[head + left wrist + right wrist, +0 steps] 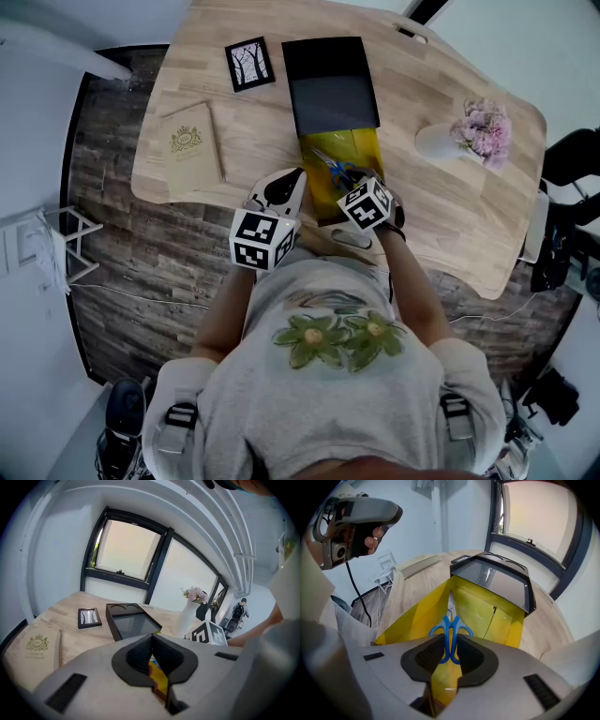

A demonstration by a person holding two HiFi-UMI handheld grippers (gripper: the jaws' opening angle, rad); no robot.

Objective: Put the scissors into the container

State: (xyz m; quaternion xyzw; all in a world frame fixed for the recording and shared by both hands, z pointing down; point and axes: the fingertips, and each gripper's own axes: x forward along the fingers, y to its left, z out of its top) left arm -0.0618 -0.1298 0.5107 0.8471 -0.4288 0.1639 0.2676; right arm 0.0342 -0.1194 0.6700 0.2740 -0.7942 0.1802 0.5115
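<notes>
Yellow container [480, 606] lies half under a black lid [499, 581], mid-frame. Right gripper [449, 651] is clamped on the blue-handled scissors [450, 627] above it. Only its own view shows the left gripper [152, 653] jaws together and empty.

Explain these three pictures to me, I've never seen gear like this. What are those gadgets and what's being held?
A person holds two hand tools, each with two jaws and a camera. One picture comes from a head camera looking down; the other two look along each tool. The right gripper is clamped on blue scissors, blades pointing into a yellow container. The left gripper is shut, empty. On the table are a book, a picture frame and a vase of flowers.
</notes>
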